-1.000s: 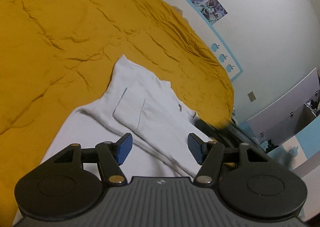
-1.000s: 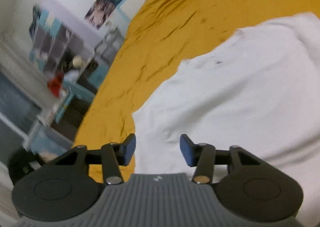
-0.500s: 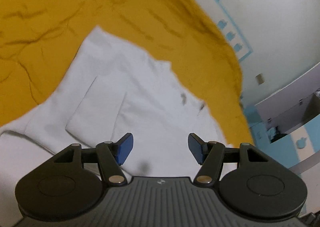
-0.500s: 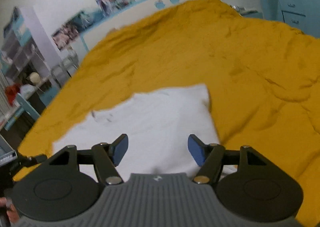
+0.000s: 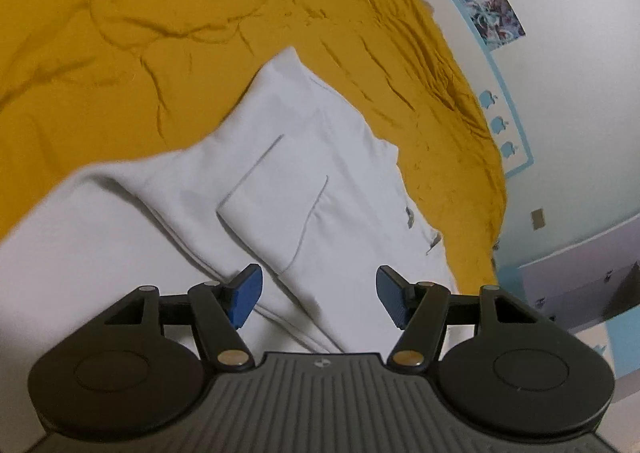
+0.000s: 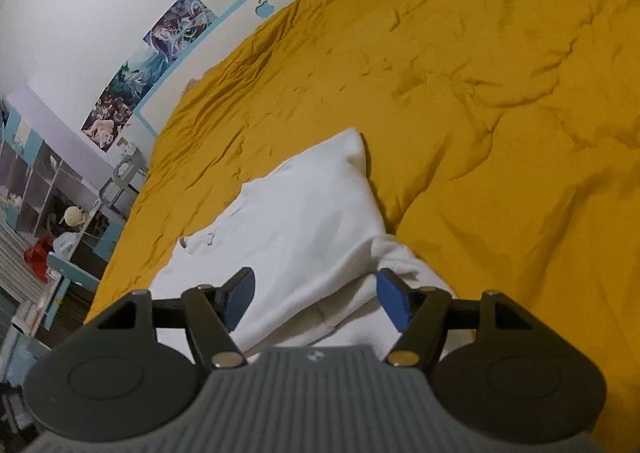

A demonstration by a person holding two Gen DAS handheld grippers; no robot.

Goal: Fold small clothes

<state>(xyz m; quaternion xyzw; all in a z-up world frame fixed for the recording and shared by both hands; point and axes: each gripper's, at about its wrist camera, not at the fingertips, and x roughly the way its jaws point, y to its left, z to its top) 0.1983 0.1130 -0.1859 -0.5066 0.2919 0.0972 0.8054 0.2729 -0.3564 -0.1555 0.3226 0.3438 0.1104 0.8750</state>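
Note:
A white garment (image 5: 288,181) with a patch pocket (image 5: 276,205) lies spread on a mustard-yellow bedspread (image 5: 160,33). My left gripper (image 5: 318,295) hovers open over a long fold near the pocket's lower edge; its blue pads press on nothing. In the right wrist view the same garment (image 6: 304,213) runs away from me to a pointed corner (image 6: 352,141). My right gripper (image 6: 316,297) stands open above the garment's near part, with a bunched fold under its right pad (image 6: 394,303). No cloth is gripped.
The bedspread (image 6: 500,113) fills most of both views. A wall with posters (image 6: 160,49) and a blue-trimmed panel of apple shapes (image 5: 500,125) runs behind the bed. Shelving with clutter (image 6: 52,213) stands at the left, white drawers (image 5: 580,285) at the right.
My right gripper has swung across the bed from the garment's side toward its pointed corner, and its jaws have spread wider. My left gripper has sunk closer to the pocket and rolled slightly.

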